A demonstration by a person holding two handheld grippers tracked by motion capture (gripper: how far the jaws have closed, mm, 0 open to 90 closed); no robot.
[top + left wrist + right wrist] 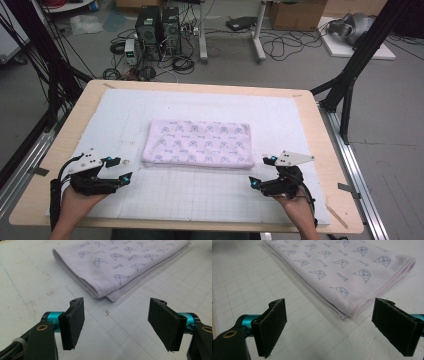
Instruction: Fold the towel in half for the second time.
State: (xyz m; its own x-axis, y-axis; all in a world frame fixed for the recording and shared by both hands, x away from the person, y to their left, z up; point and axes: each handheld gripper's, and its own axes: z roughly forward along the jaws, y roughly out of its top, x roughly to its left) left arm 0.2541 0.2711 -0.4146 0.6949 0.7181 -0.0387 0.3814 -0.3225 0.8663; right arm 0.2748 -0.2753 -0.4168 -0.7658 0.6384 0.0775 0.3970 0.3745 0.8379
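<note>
The table (pixel 65 145) is a light wooden board that carries a white gridded mat (pixel 200 195) over most of its surface. A folded towel (pixel 198 142), pale lilac with a repeated small printed motif, lies flat at the centre of the mat, long side running across the table, edges roughly aligned with the grid. The left gripper (pixel 119 170) rests near the front left of the mat, just beside the towel's near left corner but apart from it. Its jaws stand spread, with nothing between them; in the left gripper view the left gripper (pixel 120 325) faces that folded corner, and a small reddish speck (pixel 107 312) lies on the mat between the pads and the cloth. The right gripper (pixel 262 172) sits near the front right, just beside the towel's near right corner, not touching it. Its jaws are likewise spread and empty; in the right gripper view the right gripper (pixel 332 327) faces the stitched corner of the towel (pixel 342 267).
</note>
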